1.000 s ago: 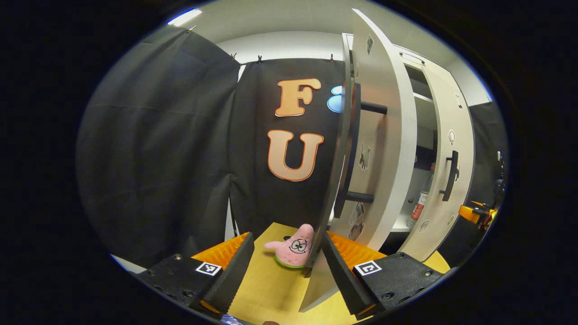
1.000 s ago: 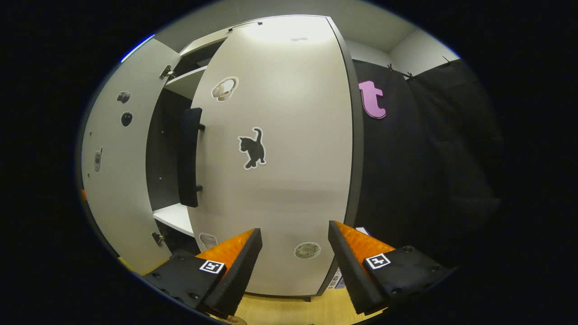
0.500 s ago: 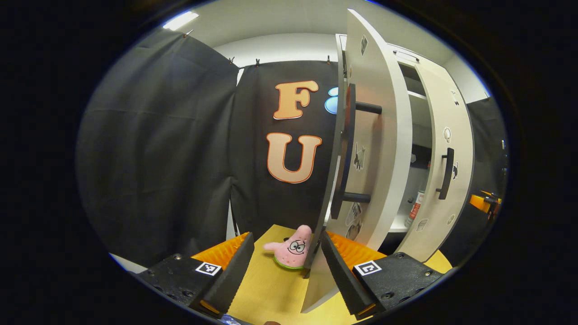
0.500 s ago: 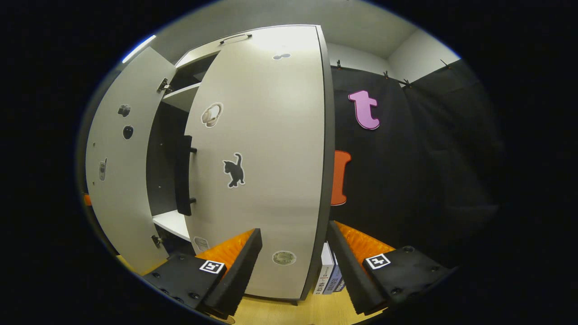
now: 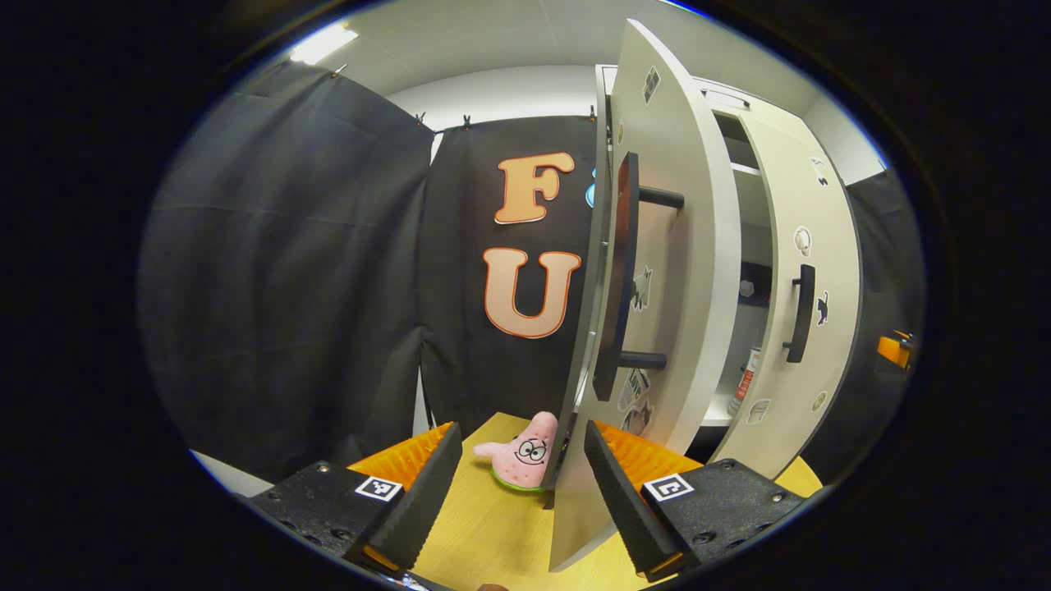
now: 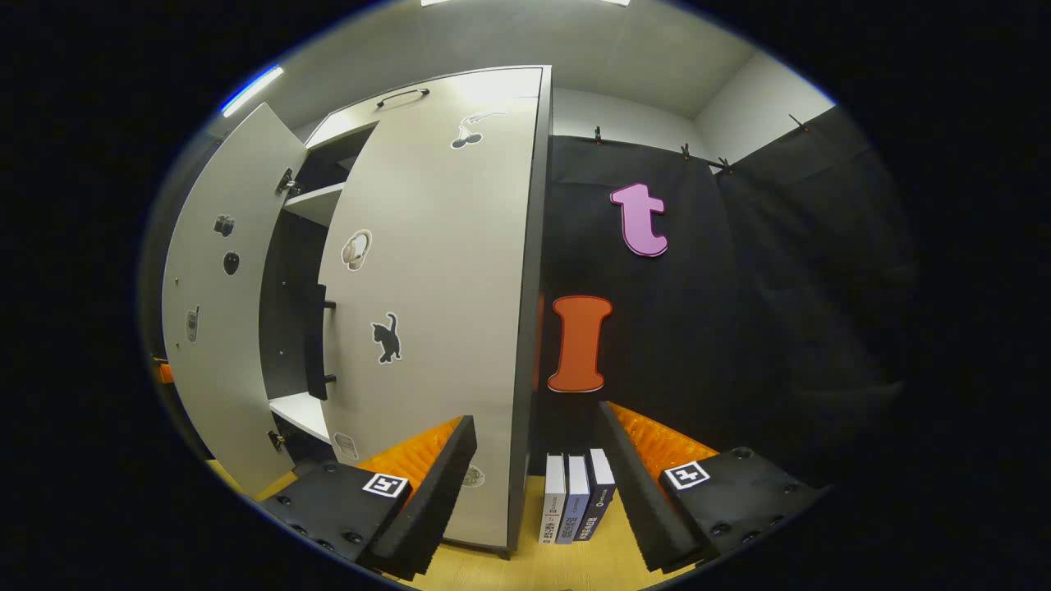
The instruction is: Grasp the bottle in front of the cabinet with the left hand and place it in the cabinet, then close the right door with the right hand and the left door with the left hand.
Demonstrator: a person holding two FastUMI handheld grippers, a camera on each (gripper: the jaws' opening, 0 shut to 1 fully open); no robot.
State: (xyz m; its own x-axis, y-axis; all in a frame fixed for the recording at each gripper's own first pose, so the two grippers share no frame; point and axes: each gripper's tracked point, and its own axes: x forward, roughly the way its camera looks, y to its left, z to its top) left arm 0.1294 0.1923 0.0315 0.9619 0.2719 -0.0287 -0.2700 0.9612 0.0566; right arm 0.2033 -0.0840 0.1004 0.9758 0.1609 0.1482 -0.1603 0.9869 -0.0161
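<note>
Left gripper (image 5: 519, 484) spread astride the left cabinet door's (image 5: 673, 271) free edge, right gripper (image 6: 534, 484) spread by the part-shut right door (image 6: 443, 304), bottle (image 5: 745, 382) on shelf.

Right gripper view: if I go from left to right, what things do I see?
Open pale grey left cabinet door → dark inside of the cabinet with white shelves → pale grey right cabinet door with a black cat sticker → three upright books on the wooden tabletop → black cloth booth wall.
</note>
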